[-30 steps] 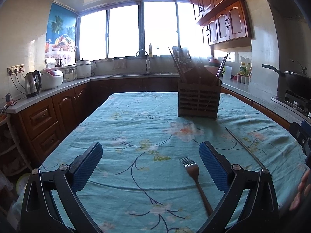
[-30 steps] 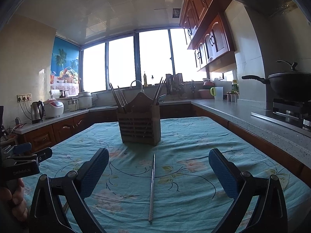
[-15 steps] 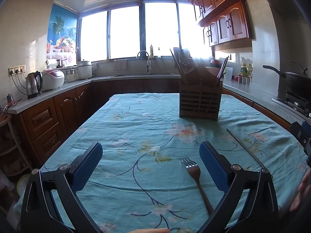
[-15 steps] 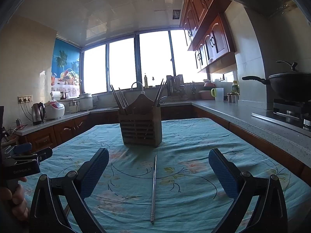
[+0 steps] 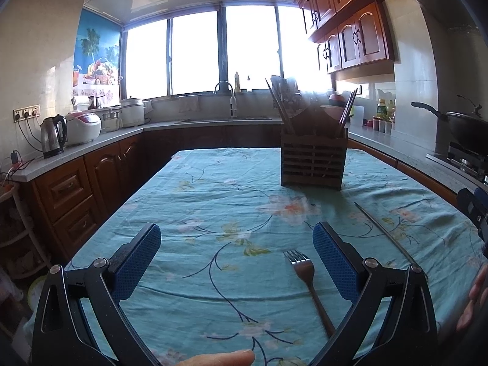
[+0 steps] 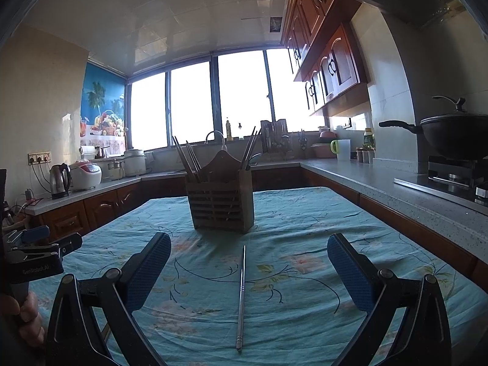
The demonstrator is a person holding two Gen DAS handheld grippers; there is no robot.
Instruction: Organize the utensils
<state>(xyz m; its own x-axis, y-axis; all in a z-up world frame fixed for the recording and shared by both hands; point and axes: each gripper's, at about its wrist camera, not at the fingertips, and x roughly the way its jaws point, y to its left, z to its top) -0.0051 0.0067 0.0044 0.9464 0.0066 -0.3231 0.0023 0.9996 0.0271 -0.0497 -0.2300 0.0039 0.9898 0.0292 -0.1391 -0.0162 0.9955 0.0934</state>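
A steel fork [image 5: 306, 283] lies on the floral tablecloth [image 5: 213, 213], tines pointing away, just left of my left gripper's right finger. My left gripper [image 5: 236, 244] is open and empty above the cloth. A steel chopstick [image 6: 241, 296] lies lengthwise between the fingers of my right gripper [image 6: 248, 259], which is open and empty. The chopstick also shows in the left wrist view [image 5: 387, 238]. A wooden slatted utensil holder [image 6: 221, 198] with several chopsticks stands upright at mid-table, also seen in the left wrist view [image 5: 313, 158].
Counters run along both sides of the table. A kettle [image 5: 53, 135] and rice cooker [image 5: 84, 126] stand on the left counter. A wok [image 6: 454, 134] sits on the stove at right. The left gripper's body [image 6: 33, 253] shows at the right view's left edge.
Both grippers have moved slightly back and up; the holder sits a little lower in both views. A fingertip has appeared at the bottom of the left view. Both stay open.
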